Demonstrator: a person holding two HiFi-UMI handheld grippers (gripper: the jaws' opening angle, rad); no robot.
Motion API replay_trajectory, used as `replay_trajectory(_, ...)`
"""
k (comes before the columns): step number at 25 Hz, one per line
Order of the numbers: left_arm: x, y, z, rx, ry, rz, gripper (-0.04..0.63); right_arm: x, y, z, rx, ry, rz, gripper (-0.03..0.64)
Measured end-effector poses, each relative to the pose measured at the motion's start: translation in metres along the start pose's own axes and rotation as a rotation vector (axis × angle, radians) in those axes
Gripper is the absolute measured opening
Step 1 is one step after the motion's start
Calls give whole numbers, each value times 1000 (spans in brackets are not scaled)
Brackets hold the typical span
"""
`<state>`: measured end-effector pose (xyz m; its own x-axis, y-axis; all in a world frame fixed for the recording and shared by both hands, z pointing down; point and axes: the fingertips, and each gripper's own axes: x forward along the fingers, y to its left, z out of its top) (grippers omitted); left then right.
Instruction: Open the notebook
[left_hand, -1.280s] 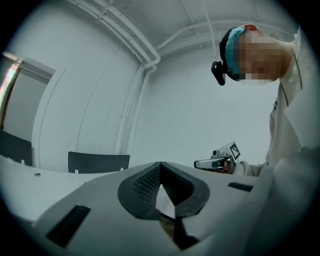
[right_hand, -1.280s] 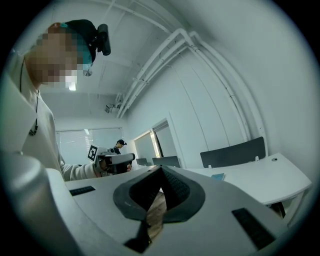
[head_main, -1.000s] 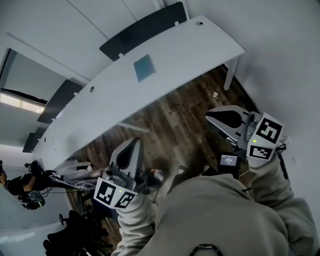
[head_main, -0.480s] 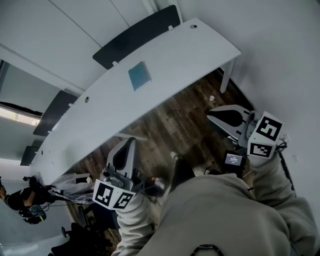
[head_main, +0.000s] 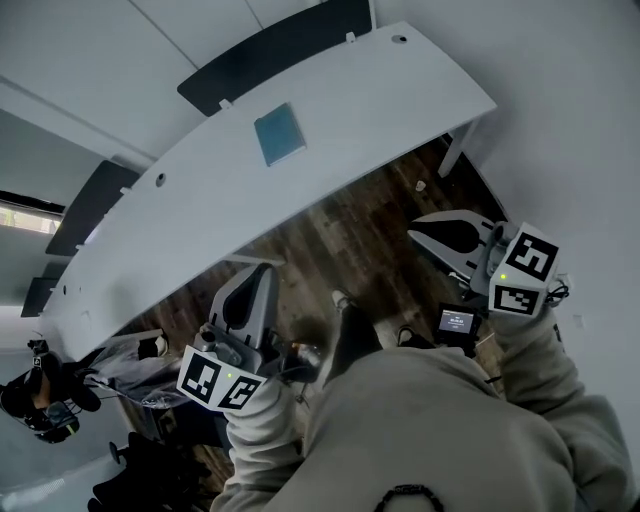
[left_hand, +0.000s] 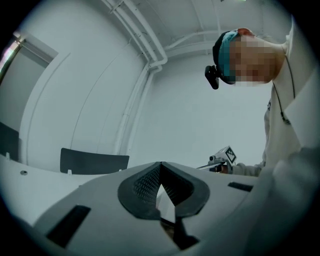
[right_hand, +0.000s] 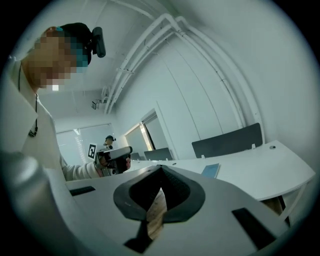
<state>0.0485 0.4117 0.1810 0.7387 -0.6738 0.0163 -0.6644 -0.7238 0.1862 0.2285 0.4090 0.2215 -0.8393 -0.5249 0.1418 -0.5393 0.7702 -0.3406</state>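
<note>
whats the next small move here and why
Probably step toward the desk and carry both grippers forward, aiming at the notebook. It lies closed on the desk, across a stretch of wooden floor from the person. The left gripper and right gripper are both shut, empty and held near the body, so nothing can be reached yet.

Open white tabletop (head_main: 380, 110) lies all round the notebook (head_main: 279, 135), while dark panels (head_main: 275, 48) wall off its far edge.
</note>
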Motion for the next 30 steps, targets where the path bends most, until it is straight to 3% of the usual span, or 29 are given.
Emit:
replay_trajectory(9,-6,109,-7,-37,-1,70,0,108,-27,5,15,80,49,21)
replay_trajectory(16,-6,183,-8,-94,30,32,0,198,-33,42,-43,107,38,21)
replay_trajectory(20,14,215,-17,-120,45,10,0,228,-51,58,49,62,63,21)
replay_trajectory(25,21,240,-32,-161,81,-50,0,249,-68,60,52,81,1,21)
replay_trajectory(30,27,262,-46,-177,88,-56,0,259,-73,72,38,72,-64,21)
